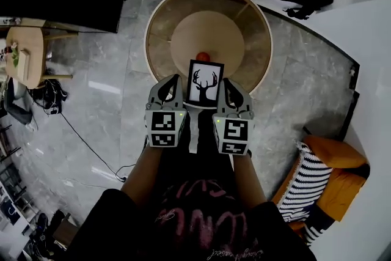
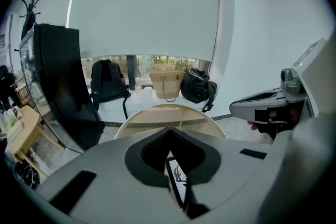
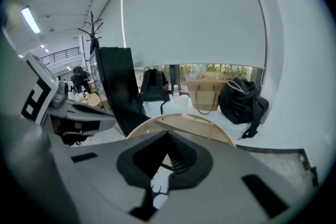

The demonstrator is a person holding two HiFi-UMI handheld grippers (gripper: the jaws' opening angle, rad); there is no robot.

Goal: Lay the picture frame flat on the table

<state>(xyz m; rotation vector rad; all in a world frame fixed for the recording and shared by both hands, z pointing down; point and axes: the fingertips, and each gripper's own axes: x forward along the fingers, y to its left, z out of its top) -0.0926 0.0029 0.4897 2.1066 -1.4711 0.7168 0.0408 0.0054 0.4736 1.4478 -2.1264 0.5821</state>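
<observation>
Round bench, near edge: picture frame standing, light, stiff, breakable; left gripper, right gripper fingers pinching its side edges

Arms forward, side by side — left tool and right tool each clamped on the picture frame.

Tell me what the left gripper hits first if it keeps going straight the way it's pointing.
Most likely the round table: the left gripper lines up with the near part of its top. If it passes level above that, the woven bag by the wall comes next; depth is unclear.
</observation>
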